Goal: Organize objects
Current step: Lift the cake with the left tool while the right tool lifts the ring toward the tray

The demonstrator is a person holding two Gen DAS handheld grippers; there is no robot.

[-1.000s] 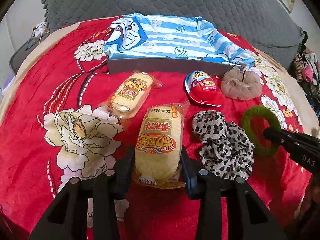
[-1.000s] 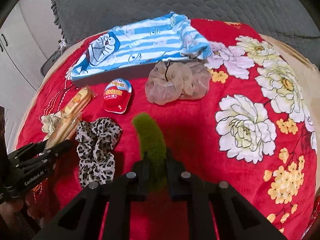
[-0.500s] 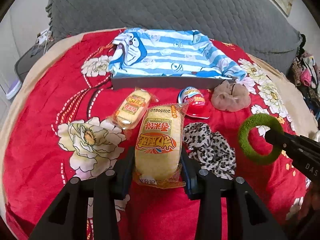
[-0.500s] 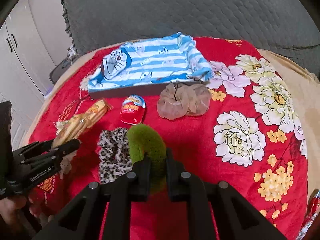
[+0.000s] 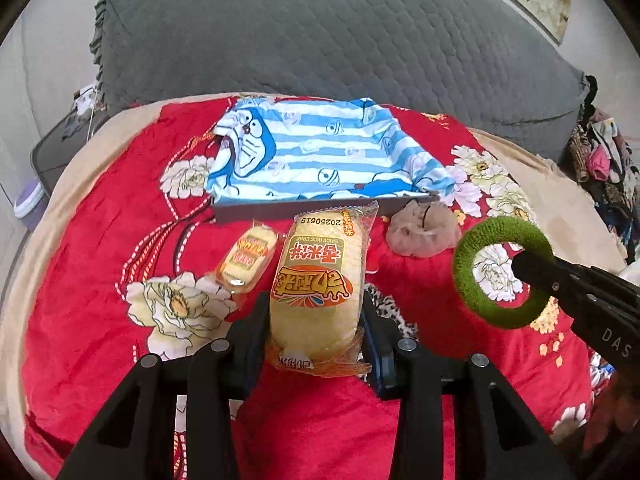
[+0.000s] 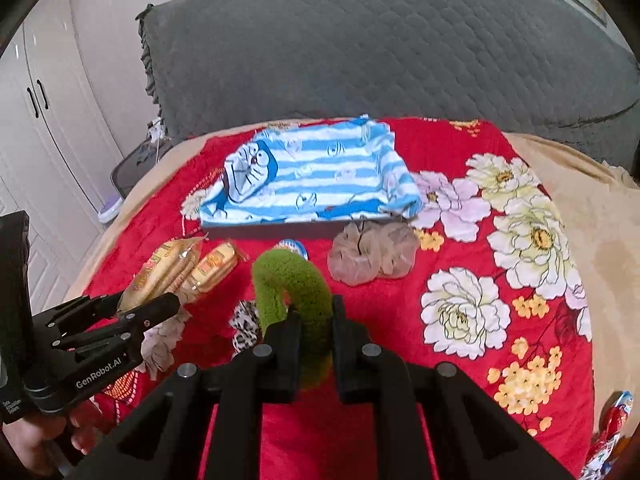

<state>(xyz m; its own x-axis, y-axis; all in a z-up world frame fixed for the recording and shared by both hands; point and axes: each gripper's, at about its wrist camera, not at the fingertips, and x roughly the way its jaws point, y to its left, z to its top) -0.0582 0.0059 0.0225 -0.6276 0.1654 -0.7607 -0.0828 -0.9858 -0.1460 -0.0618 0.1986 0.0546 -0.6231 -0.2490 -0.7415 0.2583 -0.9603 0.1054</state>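
My left gripper [image 5: 314, 316] is shut on a yellow rice cake packet [image 5: 320, 280] and holds it above the red flowered bedspread [image 5: 100, 280]. My right gripper [image 6: 316, 320] is shut on a green fuzzy ring [image 6: 292, 280], also lifted; the left wrist view shows that ring [image 5: 500, 272] at the right. On the bedspread lie a second yellow packet [image 5: 248, 258], a beige scrunchie [image 5: 424, 232], a leopard scrunchie [image 6: 244, 322] and a red egg-shaped toy [image 6: 291, 246], the last two half hidden. Behind them stands a grey box [image 5: 320, 208] under a blue striped cartoon cloth [image 5: 316, 156].
A grey quilted cushion [image 6: 380, 52] rises behind the bed. White wardrobe doors [image 6: 36, 120] stand at the left and a heap of clothes [image 5: 600, 156] at the right. A small wrapped item [image 6: 612, 420] lies near the bed's right edge.
Both grippers have risen with the packet and the green ring in them. The things on the bedspread now look smaller and farther below.
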